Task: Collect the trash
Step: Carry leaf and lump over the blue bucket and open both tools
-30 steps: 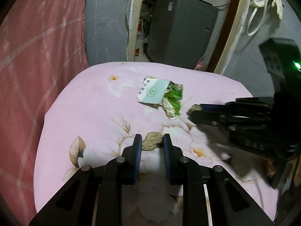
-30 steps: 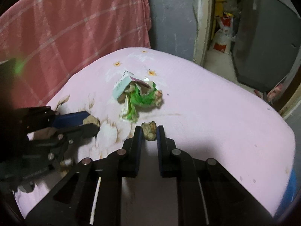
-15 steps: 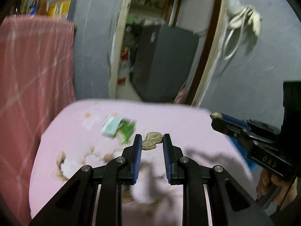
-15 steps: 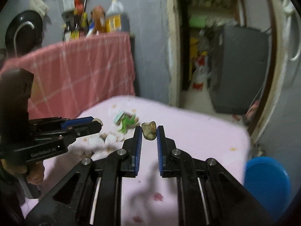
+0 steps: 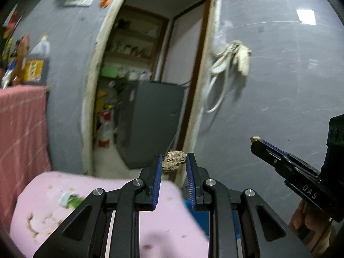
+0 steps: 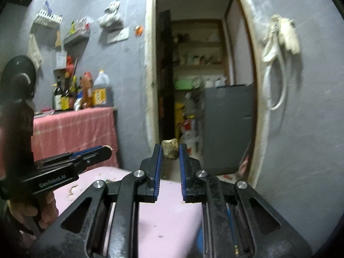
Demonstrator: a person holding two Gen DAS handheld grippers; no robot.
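Above the pink floral-covered surface [image 5: 64, 185], both grippers are held up, pointing near level toward a grey wall and an open doorway [image 6: 193, 64].

Left gripper [image 5: 173, 163]: fingers [image 5: 158, 172] clenched on a crumpled brownish scrap of trash [image 5: 173, 161], pinched right at the tips. Seen side-on from the right wrist camera [image 6: 107, 149], the scrap shows only as a pale bit at the tip.

Right gripper [image 6: 169, 150]: fingers [image 6: 157, 161] clenched on a small tan lump of trash [image 6: 170, 149], also at the tips. From the left wrist camera it sits at far right [image 5: 257, 139], a pale crumb visible at its end; part of the person's hand [image 5: 309, 221] shows on its handle.

On the surface, lower left in the left view: a green and white wrapper [image 5: 69, 200], blurred, lying well apart from both grippers. Brown stains mark the cover near it.

Surroundings: dark grey cabinet [image 6: 225, 124] inside the doorway; a white cord and cloth [image 6: 279, 43] hang on the wall right of the frame; bottles [image 6: 86, 92] stand on a pink checked cloth [image 6: 73, 133] at left. A blue object [image 5: 202, 217] shows below the surface edge, mostly hidden.
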